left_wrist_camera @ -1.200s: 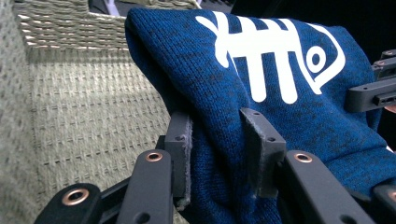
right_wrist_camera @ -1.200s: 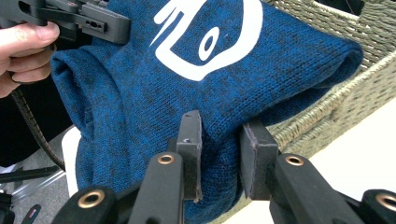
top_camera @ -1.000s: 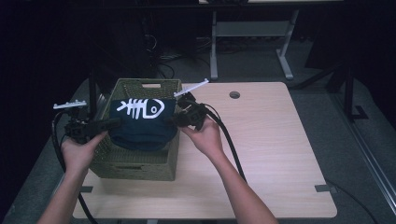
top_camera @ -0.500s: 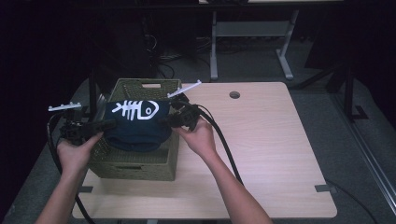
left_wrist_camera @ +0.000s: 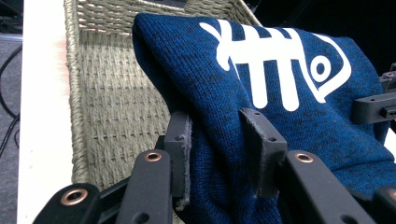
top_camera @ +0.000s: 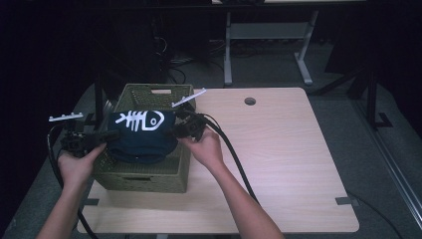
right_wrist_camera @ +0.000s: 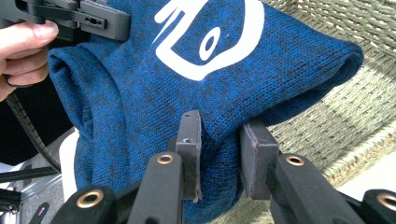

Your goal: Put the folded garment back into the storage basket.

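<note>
A folded dark blue knit garment (top_camera: pixel 142 137) with a white fish-skeleton print hangs over the green woven basket (top_camera: pixel 144 172) at the table's left. My left gripper (top_camera: pixel 107 135) is shut on the garment's left edge, and in the left gripper view the blue knit (left_wrist_camera: pixel 280 93) is pinched between its jaws (left_wrist_camera: pixel 219 144). My right gripper (top_camera: pixel 178 130) is shut on the right edge; in the right gripper view the fabric (right_wrist_camera: pixel 154 93) bunches between its jaws (right_wrist_camera: pixel 222 156). The basket's woven bottom (left_wrist_camera: pixel 112 98) shows below the garment.
The light wooden table (top_camera: pixel 283 149) stretches bare to the right of the basket, with a round cable hole (top_camera: pixel 250 101) near its far edge. Black cables (top_camera: pixel 239 164) trail from both grippers. Desk legs (top_camera: pixel 303 64) stand on the dark floor behind.
Both grippers have carried the garment slightly left and toward the far side, so it now hangs more squarely over the basket. Both keep their grip.
</note>
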Demonstrator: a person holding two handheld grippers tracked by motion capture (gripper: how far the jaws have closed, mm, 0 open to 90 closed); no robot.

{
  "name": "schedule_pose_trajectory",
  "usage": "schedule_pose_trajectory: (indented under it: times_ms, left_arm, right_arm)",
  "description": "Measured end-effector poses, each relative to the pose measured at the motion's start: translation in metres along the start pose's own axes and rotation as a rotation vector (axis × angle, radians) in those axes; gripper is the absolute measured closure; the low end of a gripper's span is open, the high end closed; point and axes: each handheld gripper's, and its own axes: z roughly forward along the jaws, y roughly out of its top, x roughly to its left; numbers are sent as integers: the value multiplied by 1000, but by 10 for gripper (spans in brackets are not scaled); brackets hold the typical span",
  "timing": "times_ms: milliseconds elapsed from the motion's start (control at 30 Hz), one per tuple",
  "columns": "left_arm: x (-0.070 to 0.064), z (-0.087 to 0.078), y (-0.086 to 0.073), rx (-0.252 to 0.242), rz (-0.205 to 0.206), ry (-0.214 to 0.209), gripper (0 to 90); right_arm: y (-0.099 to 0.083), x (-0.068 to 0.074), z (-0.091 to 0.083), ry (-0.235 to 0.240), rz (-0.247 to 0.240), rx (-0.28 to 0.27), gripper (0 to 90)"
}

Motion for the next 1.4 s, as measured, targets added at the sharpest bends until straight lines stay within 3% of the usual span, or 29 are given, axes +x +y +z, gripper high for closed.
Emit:
schedule_pose_trajectory:
  times_ms: [733,1033,1067,1100,1133,1233,1333,1400]
  left_arm:
    - [17,13,-5,61,-12,43,644]
    - [17,17,-4,66,16,59,622]
    - [17,19,-3,65,30,81,560]
    - [17,19,-3,65,30,81,519]
    - [22,18,-1,52,12,73,499]
    - [27,15,-1,28,-8,58,500]
    - [25,14,-1,23,2,56,502]
    - [23,13,0,9,9,44,506]
  right_arm:
    - [-7,-2,27,-38,10,49,708]
    - [-7,1,27,-63,-5,47,684]
    - [-7,1,27,-82,-19,60,575]
    - [-7,1,27,-82,-19,60,575]
    - [-6,1,24,-142,-37,61,492]
    - [-4,3,19,-173,-51,58,463]
    - [-3,2,15,-156,-48,53,463]
    - [-2,-1,7,-110,-21,38,449]
